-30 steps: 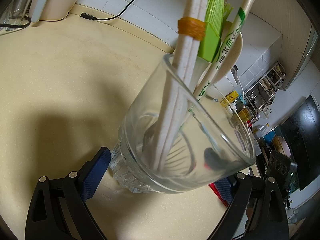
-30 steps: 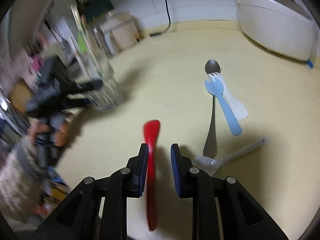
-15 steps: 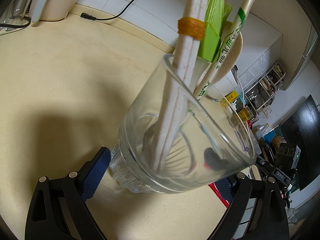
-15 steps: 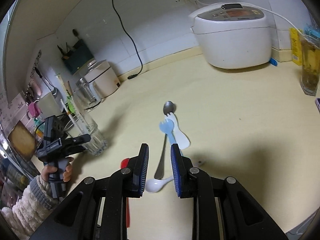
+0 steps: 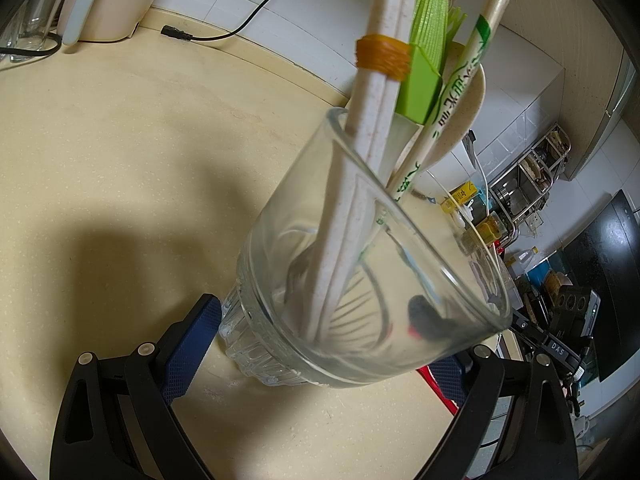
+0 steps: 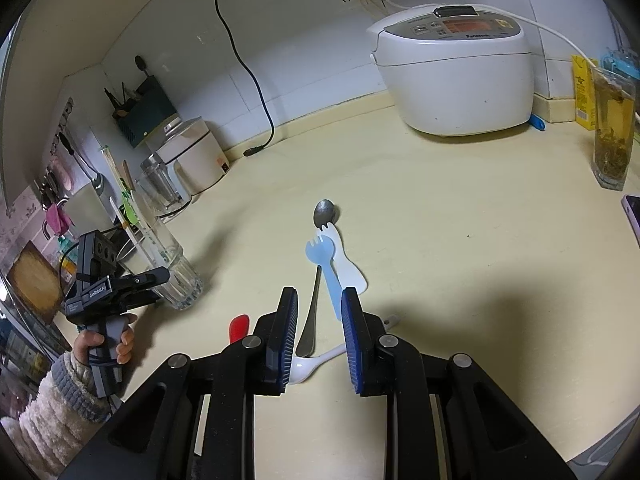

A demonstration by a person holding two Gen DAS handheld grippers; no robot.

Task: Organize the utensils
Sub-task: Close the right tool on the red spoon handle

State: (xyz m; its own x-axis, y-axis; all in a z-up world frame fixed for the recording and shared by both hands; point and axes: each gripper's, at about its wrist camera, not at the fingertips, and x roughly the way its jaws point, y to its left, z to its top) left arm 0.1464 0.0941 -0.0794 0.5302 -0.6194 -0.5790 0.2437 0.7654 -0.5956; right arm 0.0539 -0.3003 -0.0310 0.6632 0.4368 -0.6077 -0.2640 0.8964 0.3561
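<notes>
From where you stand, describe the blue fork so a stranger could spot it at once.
Start at the white rice cooker by the wall and come forward across the cream counter to the small cluster of utensils. The blue fork lies over a white fork, beside a long metal spoon; it is the only pale blue piece.

Between the glass [image 6: 172,276] near the surface's [image 6: 460,248] left edge and the utensil cluster [image 6: 326,264] mid-surface, bare room lies open. The rice cooker [image 6: 456,72] blocks the back edge; a tea glass [image 6: 612,132] stands far right.
</notes>
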